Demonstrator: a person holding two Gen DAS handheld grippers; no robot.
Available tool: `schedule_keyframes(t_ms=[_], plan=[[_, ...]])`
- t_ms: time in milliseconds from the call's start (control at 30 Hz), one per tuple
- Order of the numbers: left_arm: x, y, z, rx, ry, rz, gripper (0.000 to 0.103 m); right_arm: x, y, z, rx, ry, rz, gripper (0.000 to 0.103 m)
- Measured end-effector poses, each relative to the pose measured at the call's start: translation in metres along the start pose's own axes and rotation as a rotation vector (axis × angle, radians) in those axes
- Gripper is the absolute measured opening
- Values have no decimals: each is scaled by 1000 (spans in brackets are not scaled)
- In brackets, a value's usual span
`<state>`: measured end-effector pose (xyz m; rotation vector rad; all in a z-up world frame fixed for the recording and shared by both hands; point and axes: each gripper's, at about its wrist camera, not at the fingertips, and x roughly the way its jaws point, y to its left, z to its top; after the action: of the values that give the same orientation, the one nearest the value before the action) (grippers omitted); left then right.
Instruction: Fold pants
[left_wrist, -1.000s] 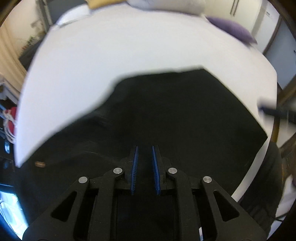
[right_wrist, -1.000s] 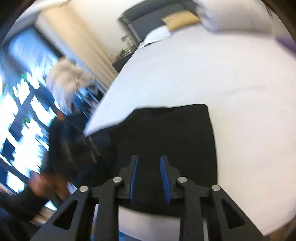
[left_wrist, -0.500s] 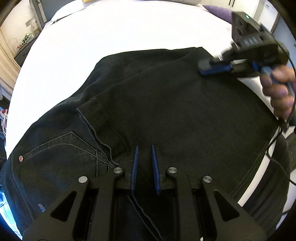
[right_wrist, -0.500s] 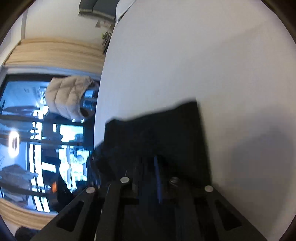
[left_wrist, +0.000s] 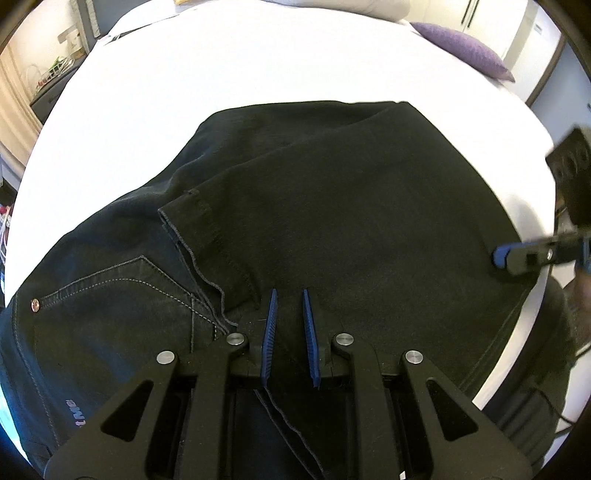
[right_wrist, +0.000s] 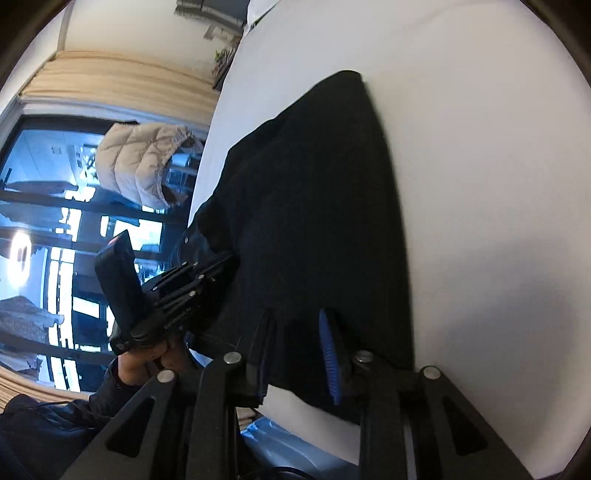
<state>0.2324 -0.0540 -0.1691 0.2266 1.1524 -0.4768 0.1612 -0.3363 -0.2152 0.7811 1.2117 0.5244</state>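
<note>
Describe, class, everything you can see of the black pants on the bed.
The pants are black denim with pale stitching, a copper rivet by the pocket and a hemmed leg end folded over the seat. They lie flat in layers on the white bed, reaching its near edge. The left gripper is shut on cloth near the hem; the right gripper straddles a fold at the side.

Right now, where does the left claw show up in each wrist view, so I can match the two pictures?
Left wrist view: the left claw sits bottom centre, its blue fingers close together over the black pants.
Right wrist view: the left claw appears at centre left, held by a hand, its tip at the pants' left edge.
Shared landmark: the white bed under the pants.
</note>
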Motion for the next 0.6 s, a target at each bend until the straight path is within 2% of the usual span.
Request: schedule_keyframes(t_ms=[100, 167, 233, 333, 367, 467, 533, 600], plan=[[-8, 11, -5, -52, -15, -45, 15, 3, 4, 0, -23, -11, -57, 25], [-26, 23, -14, -100, -43, -72, 15, 0, 17, 0, -61, -18, -113, 28], [-53, 42, -31, -166, -108, -96, 15, -5, 35, -1, -100, -54, -128, 50], [-95, 77, -66, -283, -194, -115, 17, -8, 60, -7, -125, -120, -48, 55], [-105, 87, -78, -319, -214, -115, 25, -4, 67, -8, -129, -130, -20, 55], [-142, 125, -130, -480, -315, -115, 85, 18, 81, -8, -122, -106, 34, 56], [-162, 143, -159, -578, -379, -111, 87, 37, 93, -4, -127, -78, 63, 57], [-171, 165, -190, -681, -391, -136, 88, 53, 104, 0, -132, -58, 91, 57]])
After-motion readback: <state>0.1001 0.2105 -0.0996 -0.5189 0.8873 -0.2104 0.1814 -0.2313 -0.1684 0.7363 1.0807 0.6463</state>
